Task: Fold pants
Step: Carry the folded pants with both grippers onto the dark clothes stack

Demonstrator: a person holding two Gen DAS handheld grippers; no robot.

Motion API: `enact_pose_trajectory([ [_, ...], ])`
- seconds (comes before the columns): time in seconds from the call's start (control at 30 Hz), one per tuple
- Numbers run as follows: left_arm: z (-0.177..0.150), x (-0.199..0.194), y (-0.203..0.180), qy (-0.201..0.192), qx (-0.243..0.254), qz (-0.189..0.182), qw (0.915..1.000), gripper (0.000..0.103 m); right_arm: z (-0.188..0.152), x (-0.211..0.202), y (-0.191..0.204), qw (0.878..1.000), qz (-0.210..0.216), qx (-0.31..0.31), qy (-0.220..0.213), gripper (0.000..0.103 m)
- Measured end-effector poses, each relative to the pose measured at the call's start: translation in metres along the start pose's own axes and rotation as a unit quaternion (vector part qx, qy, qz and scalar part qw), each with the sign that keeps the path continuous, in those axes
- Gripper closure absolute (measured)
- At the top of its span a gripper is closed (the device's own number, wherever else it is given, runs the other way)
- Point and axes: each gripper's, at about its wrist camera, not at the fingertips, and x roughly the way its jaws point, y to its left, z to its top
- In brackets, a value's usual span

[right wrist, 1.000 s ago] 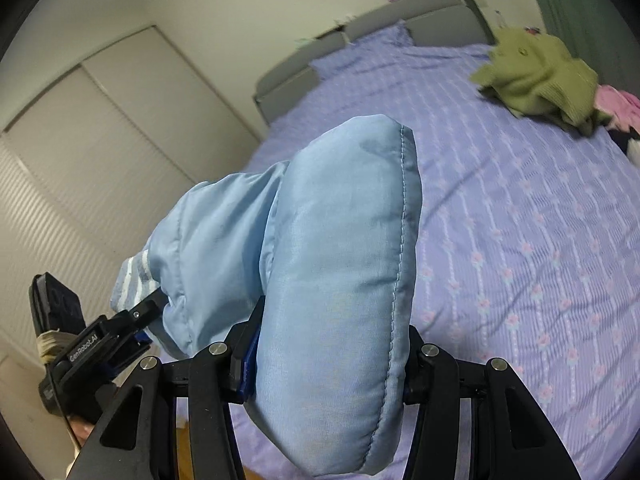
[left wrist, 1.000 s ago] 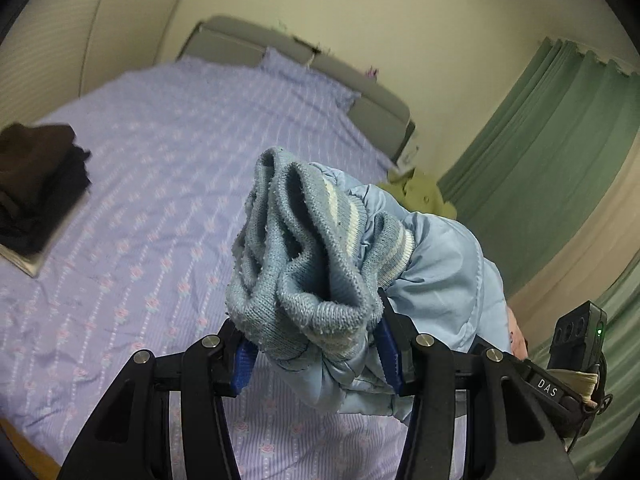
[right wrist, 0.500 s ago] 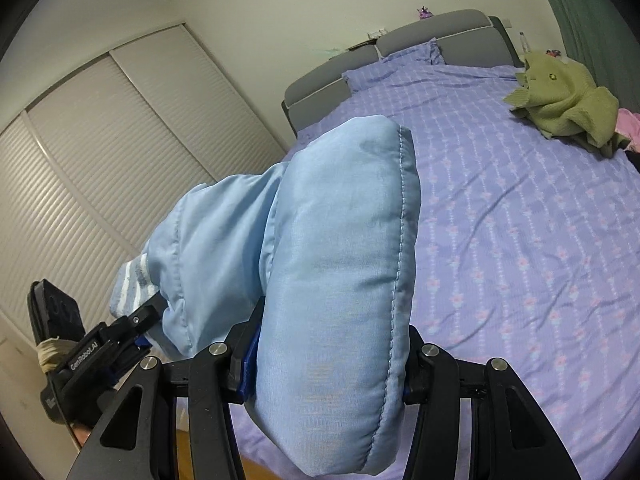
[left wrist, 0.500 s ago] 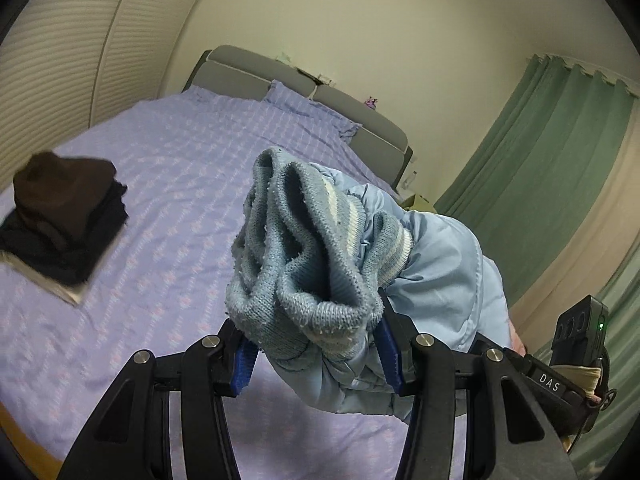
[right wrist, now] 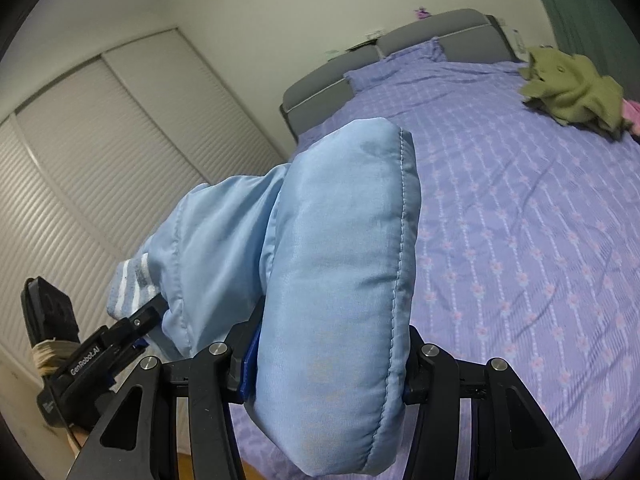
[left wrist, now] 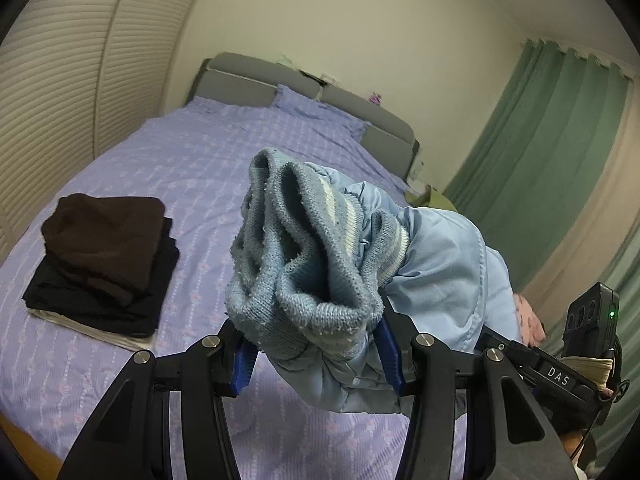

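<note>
pants [left wrist: 432, 264], light blue and padded, hang in the air between the two tools, clear of the purple floral bedspread [left wrist: 192, 184] below. left gripper [left wrist: 316, 356] has its jaws clenched on the bunched knit waistband [left wrist: 296, 264], the ribbed grey-blue band with pale stripes mushrooming up past the blue pads. right gripper [right wrist: 324, 364] is clamped on a thick folded wad of the quilted fabric, the stitched seam running up its right side. so the garment is already doubled over and held at both ends, not yet laid down.

in the left wrist view a stack of folded dark clothes [left wrist: 104, 264] sits at nine o'clock on the bed, brown on top, black beneath, something white under that. in the right wrist view a crumpled olive green garment [right wrist: 572, 88] lies at two o'clock near the headboard [right wrist: 420, 40].

my read is that the step in hand is carrying the bundle to a landing spot. to do it well, keep both grips firm and level so the puffy layers do not slide apart, lower onto open sheet near the dark stack rather than on it, let the fold edge touch first, then release the waistband side last so the stretchy knit does not spring the bundle open.
</note>
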Motion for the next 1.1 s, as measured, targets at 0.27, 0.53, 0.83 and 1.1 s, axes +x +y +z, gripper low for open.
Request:
enact_pose_trajectory([
  [0.27, 0.003, -0.008, 0.051, -0.009, -0.032, 0.031, 0.9990, 0.053, 0.004, 0.045, 0.035, 0.999, 0.022, -0.028, 0.041, 0.052],
  [0.53, 0.018, -0.019, 0.145, -0.003, -0.054, 0.044, 0.9976, 0.053, -0.011, 0.102, 0.099, 0.996, 0.030, -0.053, 0.065, 0.052],
  [0.83, 0.070, -0.019, 0.275, 0.003, -0.063, 0.051, 0.9967, 0.053, -0.019, 0.203, 0.176, 0.993, 0.070, -0.055, 0.077, 0.052],
  [1.1, 0.116, 0.029, 0.364, 0.028, -0.083, 0.024, 0.9958, 0.052, 0.001, 0.293, 0.215, 0.992, 0.070, -0.062, 0.081, 0.052],
])
